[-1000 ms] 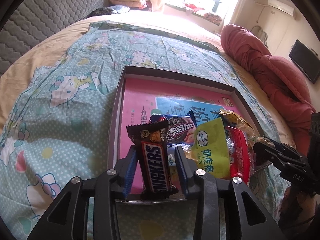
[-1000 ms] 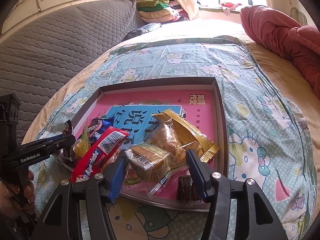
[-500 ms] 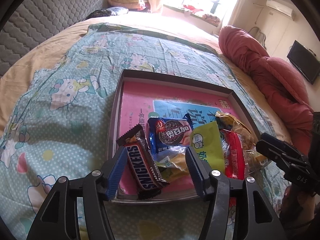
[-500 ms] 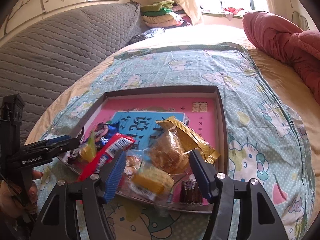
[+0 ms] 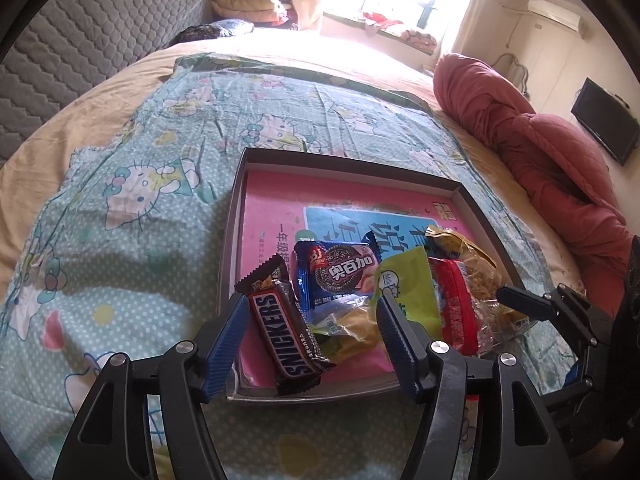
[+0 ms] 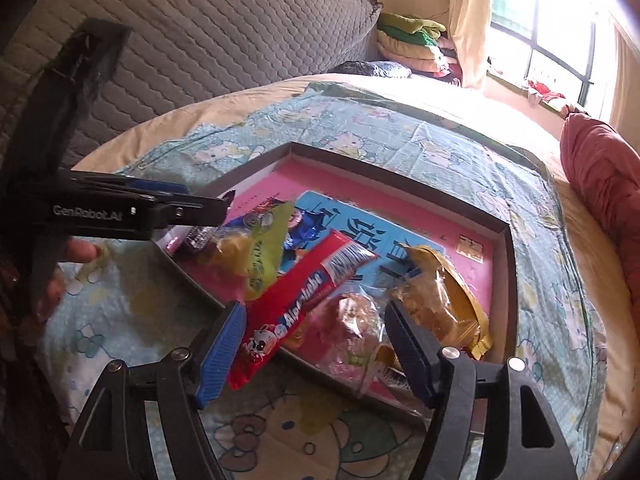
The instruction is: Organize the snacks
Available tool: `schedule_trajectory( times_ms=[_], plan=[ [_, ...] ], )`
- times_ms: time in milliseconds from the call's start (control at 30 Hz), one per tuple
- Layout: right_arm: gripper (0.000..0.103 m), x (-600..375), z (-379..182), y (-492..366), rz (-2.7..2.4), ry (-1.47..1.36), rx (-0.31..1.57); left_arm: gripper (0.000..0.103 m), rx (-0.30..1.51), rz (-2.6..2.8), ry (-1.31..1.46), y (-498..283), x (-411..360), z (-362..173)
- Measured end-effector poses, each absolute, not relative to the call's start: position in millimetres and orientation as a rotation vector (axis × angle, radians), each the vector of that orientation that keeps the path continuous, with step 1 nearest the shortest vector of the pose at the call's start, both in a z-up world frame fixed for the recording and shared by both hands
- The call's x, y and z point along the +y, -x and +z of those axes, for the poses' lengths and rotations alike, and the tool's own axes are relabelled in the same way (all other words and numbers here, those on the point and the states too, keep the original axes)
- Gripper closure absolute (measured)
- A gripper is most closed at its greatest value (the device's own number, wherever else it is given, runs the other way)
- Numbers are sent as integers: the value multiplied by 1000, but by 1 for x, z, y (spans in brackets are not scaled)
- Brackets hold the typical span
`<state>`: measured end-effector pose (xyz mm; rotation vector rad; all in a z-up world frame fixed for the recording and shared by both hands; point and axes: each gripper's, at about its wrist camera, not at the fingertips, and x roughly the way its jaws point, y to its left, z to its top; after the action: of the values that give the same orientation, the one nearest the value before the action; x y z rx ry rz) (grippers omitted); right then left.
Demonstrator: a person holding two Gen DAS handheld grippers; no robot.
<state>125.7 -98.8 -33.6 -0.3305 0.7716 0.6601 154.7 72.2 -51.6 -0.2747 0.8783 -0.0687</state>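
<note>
Several wrapped snacks lay heaped at the near end of a shallow dark tray lined with a pink and blue printed sheet, set on a Hello Kitty bedspread. We found the left gripper spread wide and holding nothing, its blue pads either side of the Snickers bar, which lay slantwise over the tray's near rim; whether the left pad touched the wrapper we could not tell. Just beyond sat a blue cookie packet with Chinese characters, a green pouch marked "Milk", and a red Alpenliebe pack whose near end hung out over the rim. The right gripper also stood wide and empty, framing that red pack and a clear bag of biscuits; a gold wrapper lay to its right. Across the tray, the other tool's black body read "GenRobot.AI" and hid part of the pile. A grey quilted headboard, folded blankets and a red quilt ringed the bed.
</note>
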Motion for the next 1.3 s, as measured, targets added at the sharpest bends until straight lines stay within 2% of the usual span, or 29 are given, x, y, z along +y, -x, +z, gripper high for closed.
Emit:
schedule_trajectory(
  times_ms=[133,733,1000,1033,1067,1300],
  plan=[
    [25,-105,-36,-136,624,311,769,35,876,-68,270,-155,72,-51],
    [24,-107,-56,-156,487,399,789,35,854,-54,248,-151,72,-42],
    [24,-116,-47,-156,501,336,776,34,858,-51,241,-147,70,-40],
    [24,-118,-45,-156,510,323,774,32,859,-53,240,-146,70,-39],
    [24,-118,-44,-156,509,317,773,22,859,-53,240,-146,70,-39],
    [24,-122,-43,-161,499,275,788,21,865,-69,231,-148,65,-41]
  ],
)
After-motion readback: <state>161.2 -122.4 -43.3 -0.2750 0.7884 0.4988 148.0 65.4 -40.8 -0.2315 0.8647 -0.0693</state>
